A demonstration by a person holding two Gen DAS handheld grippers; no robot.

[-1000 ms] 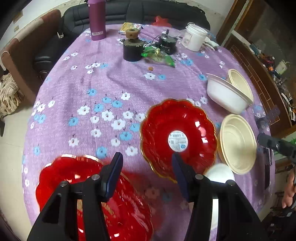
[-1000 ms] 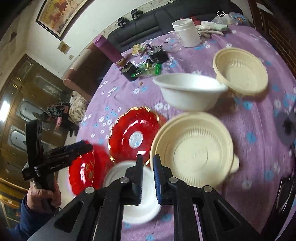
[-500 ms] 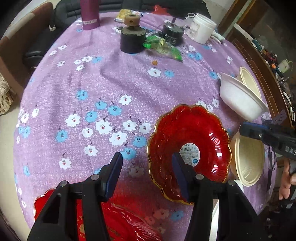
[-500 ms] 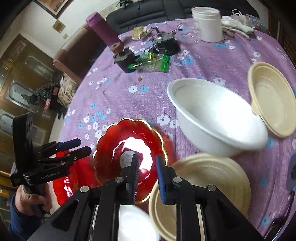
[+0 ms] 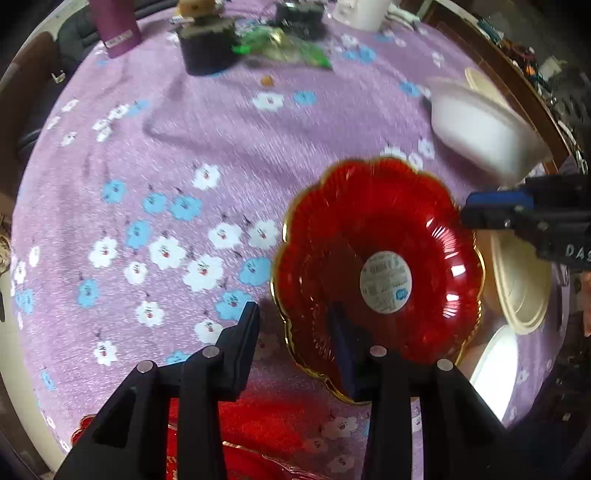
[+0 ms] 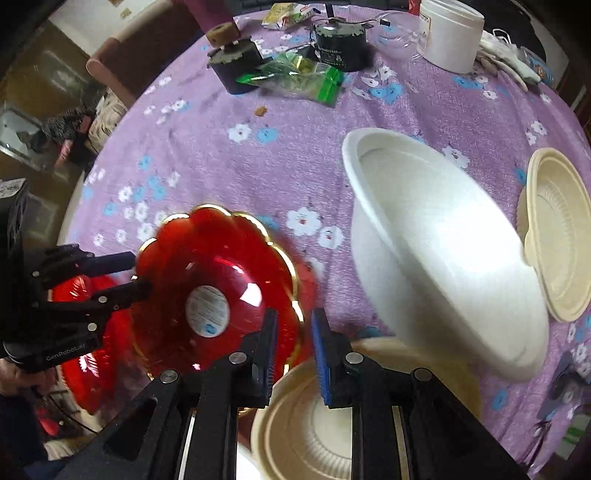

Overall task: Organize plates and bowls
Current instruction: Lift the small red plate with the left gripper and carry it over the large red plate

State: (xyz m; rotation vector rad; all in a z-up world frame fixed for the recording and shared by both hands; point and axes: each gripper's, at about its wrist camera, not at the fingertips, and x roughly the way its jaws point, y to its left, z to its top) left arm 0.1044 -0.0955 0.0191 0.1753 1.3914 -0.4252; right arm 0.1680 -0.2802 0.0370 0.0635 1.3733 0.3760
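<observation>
A red scalloped plate with a gold rim and a white sticker (image 5: 380, 258) lies on the purple flowered tablecloth (image 5: 184, 147); it also shows in the right wrist view (image 6: 214, 295). My left gripper (image 5: 295, 325) is open, its jaws straddling the plate's near rim. My right gripper (image 6: 293, 328) is open at the plate's opposite edge, jaws either side of the rim. A second red plate (image 5: 236, 443) lies below the left gripper. A white bowl (image 6: 443, 258) and two cream bowls (image 6: 557, 236) (image 6: 314, 424) sit to the right.
At the far side stand a purple bottle (image 5: 114, 26), a dark round block (image 5: 207, 48), a green packet (image 6: 299, 77), a black motor (image 6: 340, 40) and a white jar (image 6: 450, 33). A white plate (image 5: 495, 373) lies near the table's edge.
Both grippers have moved in on the stickered red plate, one from each side. The right gripper's jaws have opened wider.
</observation>
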